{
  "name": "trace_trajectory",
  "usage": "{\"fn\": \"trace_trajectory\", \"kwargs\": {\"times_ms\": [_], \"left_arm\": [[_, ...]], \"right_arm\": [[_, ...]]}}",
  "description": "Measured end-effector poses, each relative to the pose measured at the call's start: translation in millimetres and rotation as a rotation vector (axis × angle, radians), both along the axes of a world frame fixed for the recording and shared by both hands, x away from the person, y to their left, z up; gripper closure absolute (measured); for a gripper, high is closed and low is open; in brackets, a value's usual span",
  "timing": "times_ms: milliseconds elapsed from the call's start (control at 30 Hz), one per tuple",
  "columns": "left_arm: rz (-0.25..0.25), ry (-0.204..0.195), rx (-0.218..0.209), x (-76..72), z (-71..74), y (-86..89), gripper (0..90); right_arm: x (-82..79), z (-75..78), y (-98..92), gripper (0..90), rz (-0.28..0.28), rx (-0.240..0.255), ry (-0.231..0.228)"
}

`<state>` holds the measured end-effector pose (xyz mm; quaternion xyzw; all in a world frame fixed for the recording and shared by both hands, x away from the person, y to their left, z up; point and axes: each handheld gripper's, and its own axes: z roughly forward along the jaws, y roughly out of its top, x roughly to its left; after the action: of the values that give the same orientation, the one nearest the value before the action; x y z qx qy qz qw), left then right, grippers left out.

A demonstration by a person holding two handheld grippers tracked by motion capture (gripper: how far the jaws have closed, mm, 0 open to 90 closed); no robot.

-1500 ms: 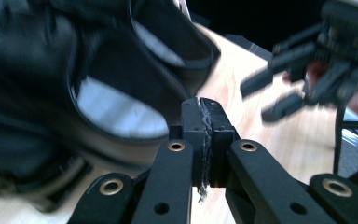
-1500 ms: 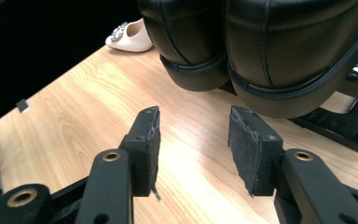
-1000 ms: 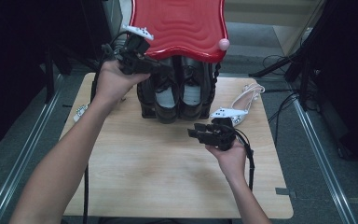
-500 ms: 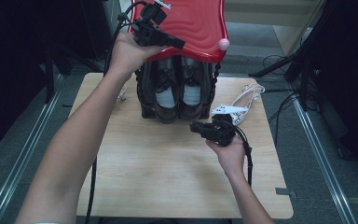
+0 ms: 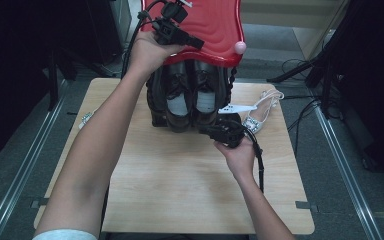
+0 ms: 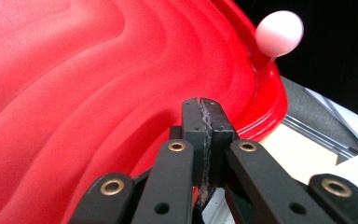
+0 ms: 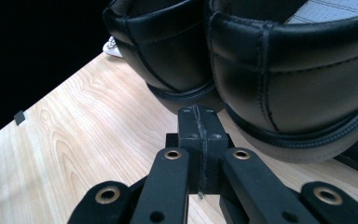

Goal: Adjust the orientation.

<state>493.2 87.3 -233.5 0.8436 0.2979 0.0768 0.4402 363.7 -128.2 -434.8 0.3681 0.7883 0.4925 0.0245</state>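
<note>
Now that your right gripper (image 5: pixel 219 131) has just closed its jaws on nothing beside the black shoes (image 5: pixel 192 102), it holds none; your left gripper (image 5: pixel 177 32), also closed and empty, has risen over the red lid (image 5: pixel 215 30) above them.

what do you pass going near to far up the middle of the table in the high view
bare wooden table → right hand-held gripper → pair of black shoes → red wavy tray

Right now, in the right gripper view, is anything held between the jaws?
No. The right gripper has its jaws pressed together, empty, just before the black shoes.
</note>
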Motion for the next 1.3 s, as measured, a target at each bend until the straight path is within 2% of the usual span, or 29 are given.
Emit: {"fn": "trace_trajectory", "kwargs": {"times_ms": [133,200,467,667,733,867,1067,1200,1300], "left_arm": [[0.006,0.007,0.000,2.7,-1.2,-0.1,89.5],[0.008,0.008,-0.007,3.5,-1.3,0.0,89.5],[-0.004,0.014,-0.008,4.5,-2.3,-0.6,89.7],[-0.005,0.014,-0.006,4.5,-2.8,-0.4,89.8],[-0.005,0.016,-0.009,4.6,-2.9,-0.5,89.8],[-0.006,0.025,-0.013,5.1,-2.9,0.2,89.8],[-0.006,0.025,-0.012,5.0,-3.0,0.3,89.7],[-0.008,0.021,-0.011,4.8,-3.1,0.7,89.7],[-0.005,0.023,-0.013,5.1,-3.4,0.6,89.8]], "right_arm": [[5.8,-2.5,-1.4,90.0,-0.021,0.021,0.007],[8.4,-3.2,-2.1,90.0,-0.012,0.034,0.023],[9.4,-1.5,-2.1,90.0,-0.018,0.025,0.010],[15.5,-3.0,-5.9,90.0,-0.045,0.068,0.004],[18.4,-2.8,-6.9,90.0,-0.052,0.080,0.014],[23.9,-0.8,-6.0,90.0,-0.070,0.075,0.004],[32.3,1.0,-4.6,90.0,-0.095,0.098,0.003],[40.1,6.9,-4.2,90.0,-0.118,0.072,-0.001],[46.0,9.3,-5.2,90.0,-0.140,0.076,0.007]]}}
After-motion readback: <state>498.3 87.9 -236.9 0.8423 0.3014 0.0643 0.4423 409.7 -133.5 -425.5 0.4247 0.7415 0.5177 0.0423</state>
